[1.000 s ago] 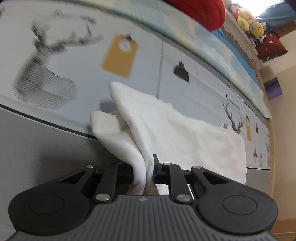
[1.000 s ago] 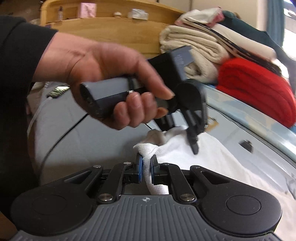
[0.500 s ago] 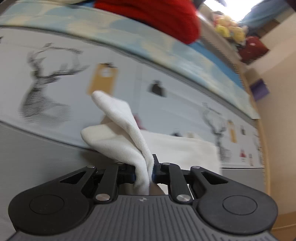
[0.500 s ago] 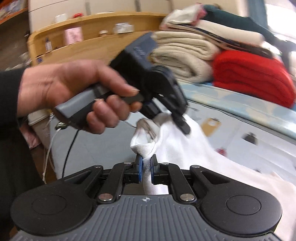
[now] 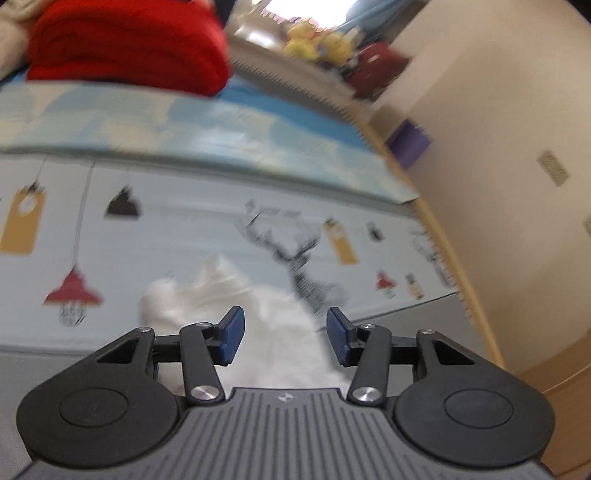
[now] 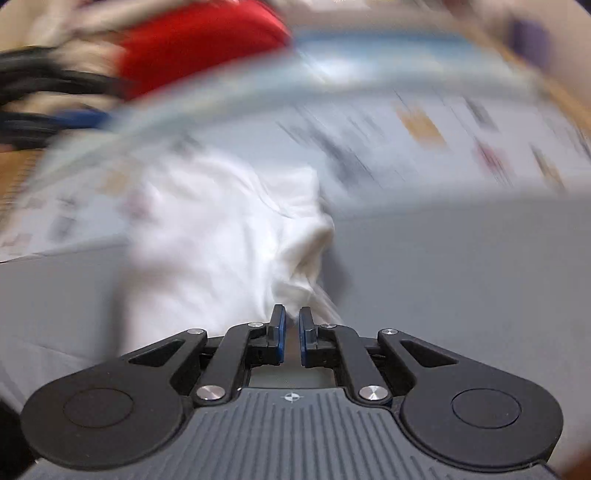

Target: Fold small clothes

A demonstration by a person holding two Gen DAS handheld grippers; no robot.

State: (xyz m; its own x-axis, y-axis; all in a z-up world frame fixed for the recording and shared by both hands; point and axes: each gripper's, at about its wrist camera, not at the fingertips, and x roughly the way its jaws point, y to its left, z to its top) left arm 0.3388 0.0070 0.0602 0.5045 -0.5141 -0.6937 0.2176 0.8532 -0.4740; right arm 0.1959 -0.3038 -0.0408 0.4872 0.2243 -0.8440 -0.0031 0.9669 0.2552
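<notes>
Left gripper (image 5: 284,334) spread wide, empty, the white cloth (image 5: 255,325) bunched just beyond its jaws; right gripper (image 6: 291,338) nearly closed, whether it pinches a cloth (image 6: 221,229) edge unclear; folding looks unfinished; red blanket (image 5: 125,44) far behind.

Soft daylight fills both views, brightest at a blown-out window (image 5: 291,7) along the top edge of the left wrist view. Motion blur smears nearly everything beyond the cameras: the white cloth (image 6: 229,236) lacks crisp edges, and the printed bed sheet (image 6: 424,147) streaks diagonally, worse in the right wrist view. Only the dark gripper bodies stay sharp. Fisheye distortion bends the bed's far edge and darkens the corners.
</notes>
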